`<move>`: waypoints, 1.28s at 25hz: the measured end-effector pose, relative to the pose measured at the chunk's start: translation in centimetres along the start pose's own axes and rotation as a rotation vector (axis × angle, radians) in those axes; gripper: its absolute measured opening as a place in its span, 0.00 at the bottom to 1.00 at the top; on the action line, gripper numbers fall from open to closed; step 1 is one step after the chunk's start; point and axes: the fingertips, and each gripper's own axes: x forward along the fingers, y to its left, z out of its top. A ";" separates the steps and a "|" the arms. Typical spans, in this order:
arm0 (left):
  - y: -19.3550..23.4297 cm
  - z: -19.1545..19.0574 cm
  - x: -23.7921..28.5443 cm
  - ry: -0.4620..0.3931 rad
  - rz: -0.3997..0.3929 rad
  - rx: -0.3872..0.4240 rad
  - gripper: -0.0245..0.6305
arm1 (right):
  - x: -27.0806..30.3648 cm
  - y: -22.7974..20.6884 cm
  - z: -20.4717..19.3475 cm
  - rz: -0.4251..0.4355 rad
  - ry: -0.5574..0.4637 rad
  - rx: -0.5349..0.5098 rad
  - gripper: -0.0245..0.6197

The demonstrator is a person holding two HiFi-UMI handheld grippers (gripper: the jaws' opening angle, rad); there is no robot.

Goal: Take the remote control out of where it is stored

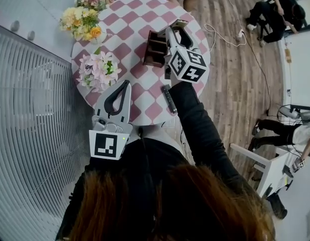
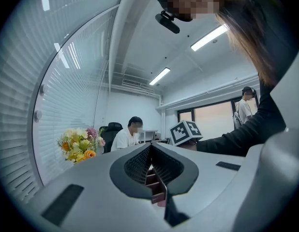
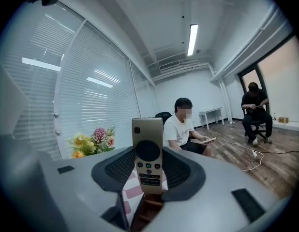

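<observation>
The slim gold remote control (image 3: 147, 153) is held upright between the fingers of the right gripper (image 3: 148, 167), which are closed on its lower half. It is held above the brown wooden compartment box (image 1: 154, 48) near the right edge of the round pink-and-white checked table (image 1: 130, 21). Its lower end appears just clear of the box.

The lift is best finished straight up, with the grip firm and the remote vertical, so that no divider is caught and the box is not dragged.

The left gripper (image 2: 150, 151) is closed on nothing.

Two remotes are counted, the second a dark one (image 1: 169, 98) lying near the table's near edge. There are also one box, two grippers and two flower bunches, one yellow and pink (image 1: 86, 14) and one pale pink (image 1: 97, 70).
</observation>
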 end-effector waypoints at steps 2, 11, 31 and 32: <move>-0.1 0.0 0.1 -0.004 -0.006 0.003 0.05 | -1.2 0.3 0.4 0.010 -0.006 0.006 0.33; -0.5 -0.1 0.2 -0.008 -0.027 -0.005 0.05 | -6.4 1.9 -0.9 0.050 0.037 -0.043 0.33; 0.0 0.1 0.4 -0.031 -0.037 -0.021 0.05 | -16.1 4.6 -9.0 0.131 0.262 -0.082 0.33; -0.1 0.1 0.4 -0.030 -0.040 -0.022 0.05 | -16.0 4.6 -9.7 0.140 0.294 -0.091 0.33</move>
